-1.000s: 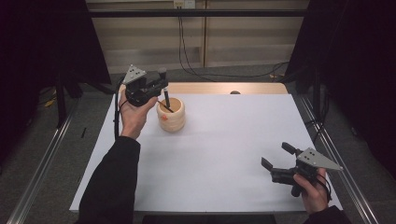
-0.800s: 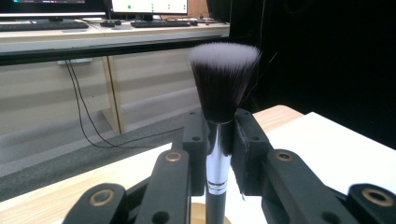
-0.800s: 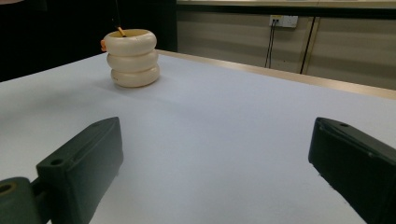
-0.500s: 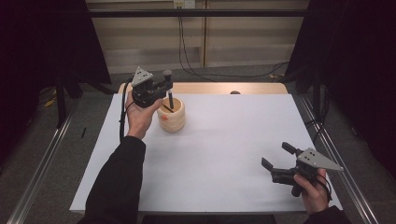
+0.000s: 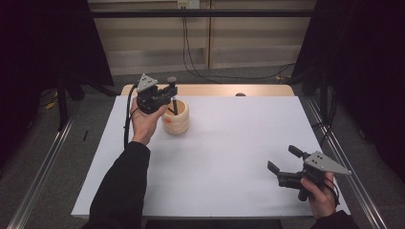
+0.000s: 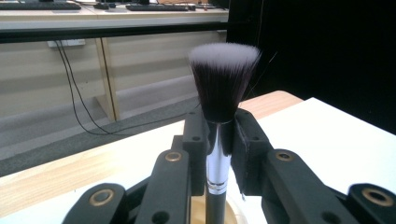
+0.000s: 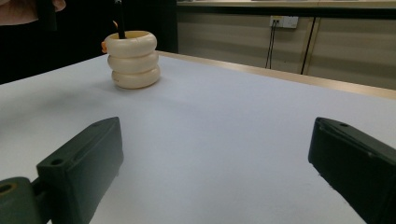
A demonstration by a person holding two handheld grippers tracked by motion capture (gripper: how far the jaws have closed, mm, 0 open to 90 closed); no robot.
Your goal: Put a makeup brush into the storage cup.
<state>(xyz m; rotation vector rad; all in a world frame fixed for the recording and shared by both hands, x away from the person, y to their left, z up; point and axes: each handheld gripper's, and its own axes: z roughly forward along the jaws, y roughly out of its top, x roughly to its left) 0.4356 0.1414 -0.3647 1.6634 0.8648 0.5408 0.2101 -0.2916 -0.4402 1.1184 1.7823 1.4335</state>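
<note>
A makeup brush (image 6: 219,135) with dark, white-tipped bristles and a silver ferrule stands upright between the jaws of my left gripper (image 6: 218,140), which is shut on it. In the high view the left gripper (image 5: 168,93) hovers above a cream ribbed holder (image 5: 175,118) at the table's far left, and the brush (image 5: 173,102) reaches down into the holder's mouth. The holder (image 7: 132,59) also appears in the right gripper view, far off at upper left. My right gripper (image 5: 282,164) rests open near the table's front right, nothing between its jaws.
The white table top (image 5: 229,148) spreads between the two grippers. A wooden strip (image 5: 215,90) runs along its far edge. Black cables (image 5: 191,52) hang over the floor behind it. Metal rails (image 5: 43,171) flank the table.
The left gripper has risen and shifted right over the holder, drawing the brush upward. The right gripper has stayed put.
</note>
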